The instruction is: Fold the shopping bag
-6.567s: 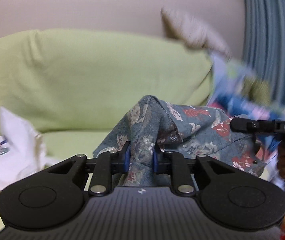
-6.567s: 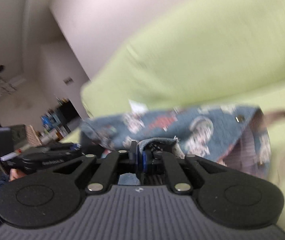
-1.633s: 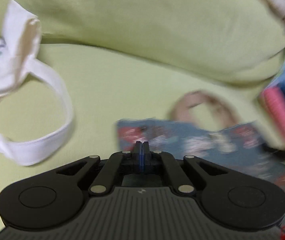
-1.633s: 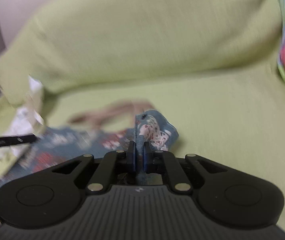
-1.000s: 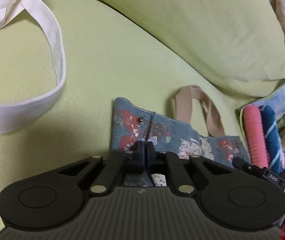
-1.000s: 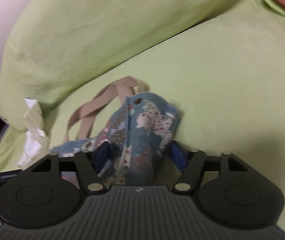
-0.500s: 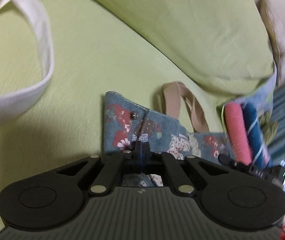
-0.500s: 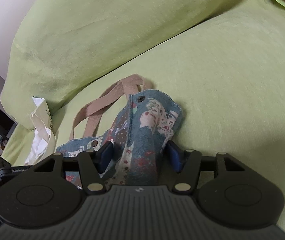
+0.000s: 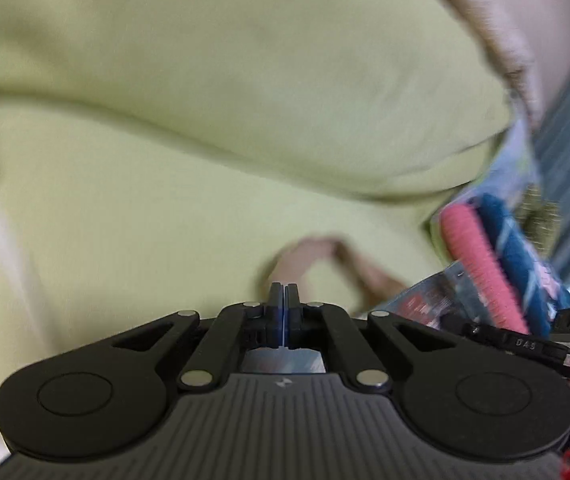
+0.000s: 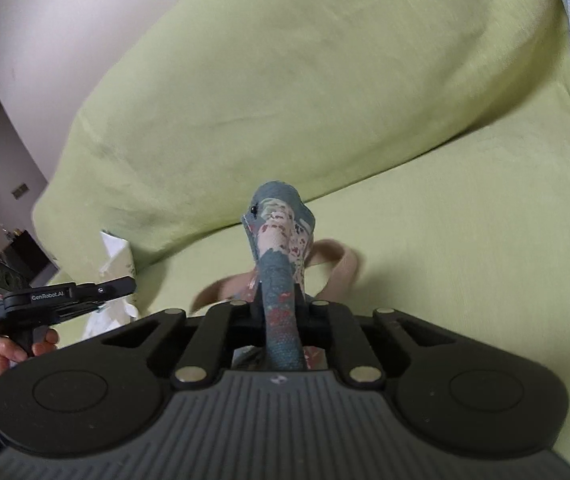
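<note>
we are closing the right gripper (image 10: 281, 312) on the shopping bag (image 10: 281, 240) corner above the sofa (image 10: 465, 240), the left gripper (image 9: 284, 312) pinched together, advising an even, taut lift before folding

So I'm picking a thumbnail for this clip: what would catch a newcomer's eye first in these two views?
In the right wrist view, the bunched blue patterned shopping bag stands up at centre frame, the right gripper closing its jaws on the cloth. Behind it the lime-green sofa fills both views. In the left wrist view, the rolled pink and blue towels glow at the right edge, and the left gripper is shut at centre.
</note>
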The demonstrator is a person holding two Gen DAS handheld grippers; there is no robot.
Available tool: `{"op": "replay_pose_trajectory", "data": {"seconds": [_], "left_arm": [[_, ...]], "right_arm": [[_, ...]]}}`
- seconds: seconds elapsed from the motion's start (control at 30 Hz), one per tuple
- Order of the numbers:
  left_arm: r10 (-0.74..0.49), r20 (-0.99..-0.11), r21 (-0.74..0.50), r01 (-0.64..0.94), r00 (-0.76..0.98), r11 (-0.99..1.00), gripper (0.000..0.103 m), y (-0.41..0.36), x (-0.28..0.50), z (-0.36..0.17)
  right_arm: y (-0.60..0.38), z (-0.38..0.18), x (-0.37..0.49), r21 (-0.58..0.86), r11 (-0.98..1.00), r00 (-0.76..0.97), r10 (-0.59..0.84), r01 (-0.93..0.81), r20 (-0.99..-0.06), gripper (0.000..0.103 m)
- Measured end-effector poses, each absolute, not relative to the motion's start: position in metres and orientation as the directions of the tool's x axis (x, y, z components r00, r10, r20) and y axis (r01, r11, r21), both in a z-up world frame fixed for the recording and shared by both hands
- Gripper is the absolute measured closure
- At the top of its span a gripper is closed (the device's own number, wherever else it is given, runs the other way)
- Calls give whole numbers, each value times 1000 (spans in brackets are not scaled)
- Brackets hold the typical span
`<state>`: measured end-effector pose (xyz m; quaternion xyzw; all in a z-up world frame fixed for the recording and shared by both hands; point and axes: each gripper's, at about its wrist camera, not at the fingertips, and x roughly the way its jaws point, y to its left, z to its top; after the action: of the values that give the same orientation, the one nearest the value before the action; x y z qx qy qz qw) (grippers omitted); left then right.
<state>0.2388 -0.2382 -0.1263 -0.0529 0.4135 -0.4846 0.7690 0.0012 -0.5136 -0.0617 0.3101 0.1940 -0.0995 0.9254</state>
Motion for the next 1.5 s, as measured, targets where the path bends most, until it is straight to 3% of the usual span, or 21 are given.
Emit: {"op": "replay_pose_trajectory", "data": {"seconds": [0.1, 0.13, 0.27, 0.3, 0.33, 0.4, 0.5, 0.6, 0.77, 0.8, 0.9, 0.93, 0.97, 1.0, 1.3, 1.4, 1.43, 1.5], "left_arm": [[-745, -638, -501, 630, 194, 593, 68, -213, 219, -145], [-747, -639, -529, 601, 183, 600, 63, -207, 217, -152], [-762, -626, -580, 554, 165, 596, 62, -205, 217, -172], [-758, -630, -573, 558, 168, 600, 63, -208, 219, -173], [-755, -633, -570, 556, 172, 605, 74, -208, 221, -172], [-748, -639, -569, 542, 182, 618, 75, -204, 226, -166], [-703, -677, -504, 559, 218, 659, 48, -191, 224, -161], [-708, -674, -493, 584, 214, 645, 48, -188, 222, -165], [-798, -594, -651, 524, 98, 549, 54, -206, 237, -182], [-805, -587, -665, 514, 90, 542, 90, -209, 241, -185], [-821, -566, -687, 506, 77, 522, 99, -216, 249, -192], [-820, -565, -666, 538, 90, 517, 101, -218, 246, -187], [-820, -562, -644, 568, 102, 512, 101, -219, 242, -182], [-824, -556, -627, 593, 114, 505, 101, -220, 240, -177], [-884, -435, -556, 721, 170, 413, 98, -262, 297, -109], [-820, -534, -499, 707, 203, 501, 90, -287, 325, -119], [-781, -586, -460, 704, 216, 540, 86, -292, 329, -126], [-716, -652, -373, 715, 251, 591, 86, -291, 327, -133]], "right_arm": [[-515, -73, 0, 514, 791, 882, -69, 333, -466, 94], [-516, -78, -3, 520, 783, 879, -69, 341, -472, 94], [-525, -95, -10, 578, 727, 871, -58, 372, -487, 85], [-526, -98, -11, 587, 716, 869, -57, 378, -491, 81], [-527, -100, -11, 592, 709, 867, -56, 384, -495, 79], [-528, -102, -12, 591, 702, 860, -59, 397, -507, 74], [-533, -104, -20, 593, 685, 850, -71, 422, -522, 64], [-536, -110, -27, 605, 669, 848, -71, 431, -526, 63], [-531, -112, -21, 607, 676, 851, -57, 418, -523, 62], [-531, -112, -21, 606, 679, 851, -54, 415, -522, 62], [-531, -113, -20, 617, 675, 855, -42, 405, -516, 62], [-532, -114, -19, 625, 669, 857, -37, 404, -514, 67], [-533, -115, -20, 634, 661, 860, -33, 401, -509, 85], [-533, -115, -21, 646, 653, 866, -30, 396, -500, 93], [-522, -61, -15, 602, 730, 932, -138, 324, -334, 96], [-532, -45, 2, 577, 736, 930, -211, 353, -301, 95], [-538, -44, 12, 564, 732, 918, -234, 383, -319, 94], [-557, -55, 35, 567, 682, 872, -231, 461, -431, 80]]}}
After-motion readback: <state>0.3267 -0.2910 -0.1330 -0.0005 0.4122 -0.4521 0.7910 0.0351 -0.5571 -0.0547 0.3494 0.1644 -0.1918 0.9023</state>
